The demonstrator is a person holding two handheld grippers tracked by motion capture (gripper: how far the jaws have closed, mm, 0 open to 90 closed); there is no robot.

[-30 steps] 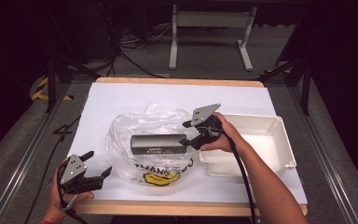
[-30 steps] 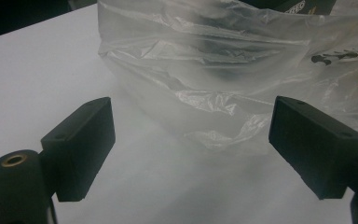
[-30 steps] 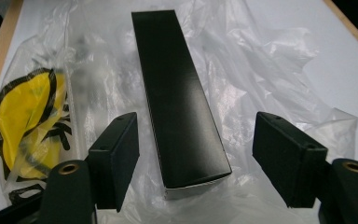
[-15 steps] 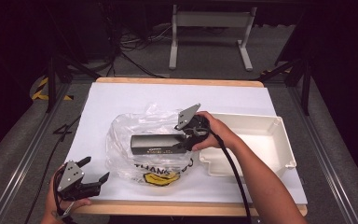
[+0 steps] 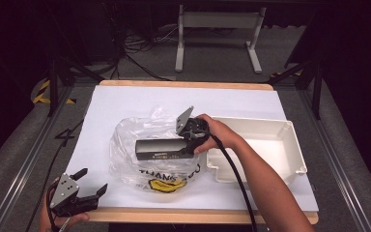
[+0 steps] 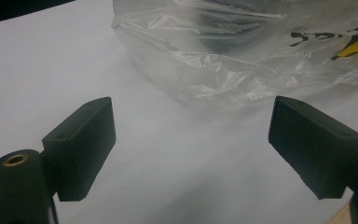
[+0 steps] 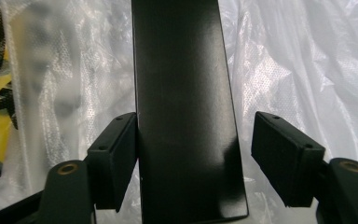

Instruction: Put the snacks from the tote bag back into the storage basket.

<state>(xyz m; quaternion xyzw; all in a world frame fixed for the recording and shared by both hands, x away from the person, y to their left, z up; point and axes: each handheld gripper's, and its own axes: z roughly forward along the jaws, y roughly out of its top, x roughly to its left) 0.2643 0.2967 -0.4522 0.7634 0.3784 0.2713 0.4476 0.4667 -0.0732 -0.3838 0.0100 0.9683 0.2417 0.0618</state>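
While the left gripper (image 5: 84, 191) is idling wide-fingered at lower left, the right gripper (image 7: 193, 156) is straddling, fingers parted, the box (image 5: 160, 148) lying mid-frame on the bag (image 5: 140, 133), probably stiff, smooth, slippery, best pinched across its narrow end.

a long black box (image 5: 160, 149) lies flat on a crumpled clear plastic bag (image 5: 140, 133) with yellow and black print, just beside a white tray (image 5: 297, 154).
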